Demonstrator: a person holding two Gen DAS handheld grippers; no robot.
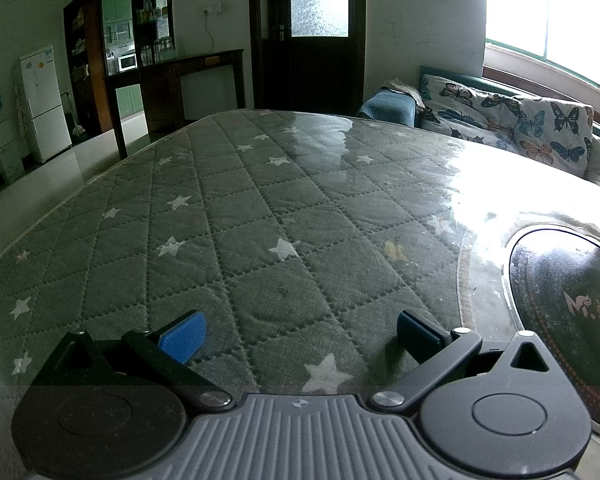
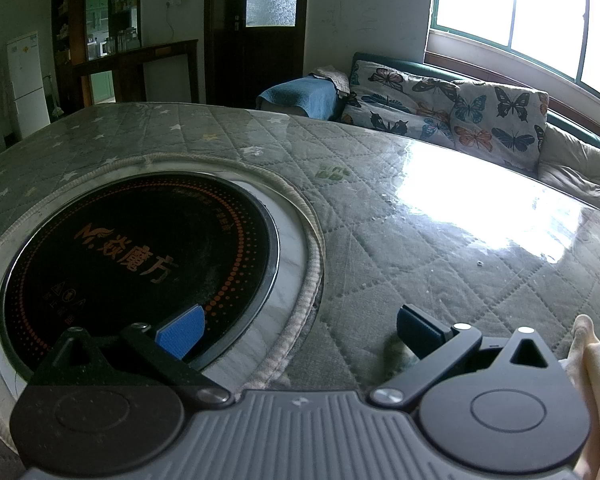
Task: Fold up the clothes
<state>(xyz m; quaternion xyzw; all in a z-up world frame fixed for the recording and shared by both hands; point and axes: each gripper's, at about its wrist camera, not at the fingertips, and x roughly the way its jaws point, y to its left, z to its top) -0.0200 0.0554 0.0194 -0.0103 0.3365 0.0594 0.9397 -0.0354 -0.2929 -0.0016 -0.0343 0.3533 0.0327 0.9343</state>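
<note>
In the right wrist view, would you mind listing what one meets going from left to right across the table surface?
Round black cooktop set into the table → quilted grey table cover under clear sheeting, between the open right gripper fingers → pale cream cloth at the far right edge.

Round hob (image 2: 140,248) set in quilted table (image 1: 260,208), sofa (image 2: 460,116) behind, cloth (image 2: 596,364) at right edge

Daylight enters through the overexposed window (image 2: 540,12) at upper right, casting strong glare on the glossy counter (image 2: 460,208). The room's left side is dim. Fisheye distortion bends straight edges; corners vignette dark.
</note>
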